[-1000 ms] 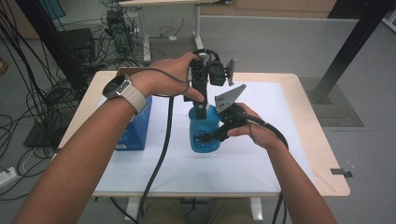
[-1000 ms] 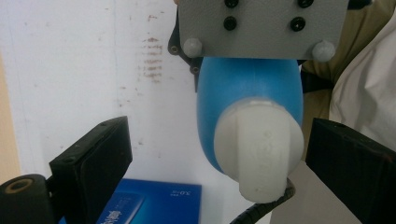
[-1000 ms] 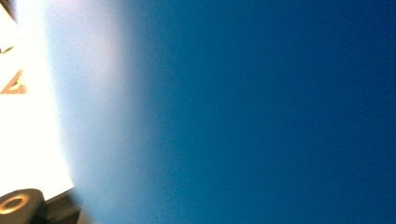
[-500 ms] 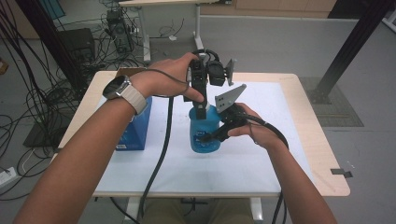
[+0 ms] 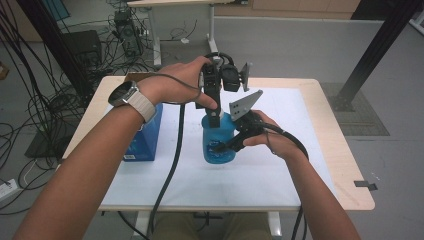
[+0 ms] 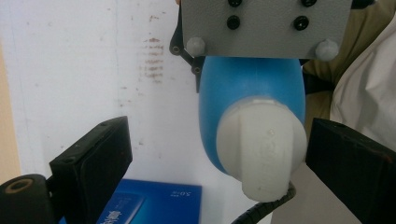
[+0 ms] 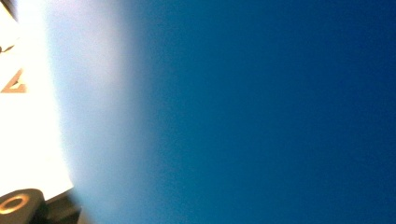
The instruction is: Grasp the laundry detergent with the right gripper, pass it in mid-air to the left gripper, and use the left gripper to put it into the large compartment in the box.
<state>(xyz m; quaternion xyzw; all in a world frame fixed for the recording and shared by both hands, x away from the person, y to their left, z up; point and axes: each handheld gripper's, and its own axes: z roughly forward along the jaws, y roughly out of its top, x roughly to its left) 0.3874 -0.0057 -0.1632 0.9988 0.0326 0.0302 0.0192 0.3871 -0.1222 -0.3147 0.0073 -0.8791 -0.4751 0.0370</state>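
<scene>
No visible change: both tools (image 5: 216, 112) (image 5: 239, 142), bottle (image 5: 218, 140) hold same positions as before.

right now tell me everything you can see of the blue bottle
The blue bottle looks like smooth plastic, rounded and wider at the base, with a white ribbed cap. It stands upright on the white mat, right of a blue box. The right tongs clamp its body from the side; the left tongs straddle the cap, jaws open.
</scene>
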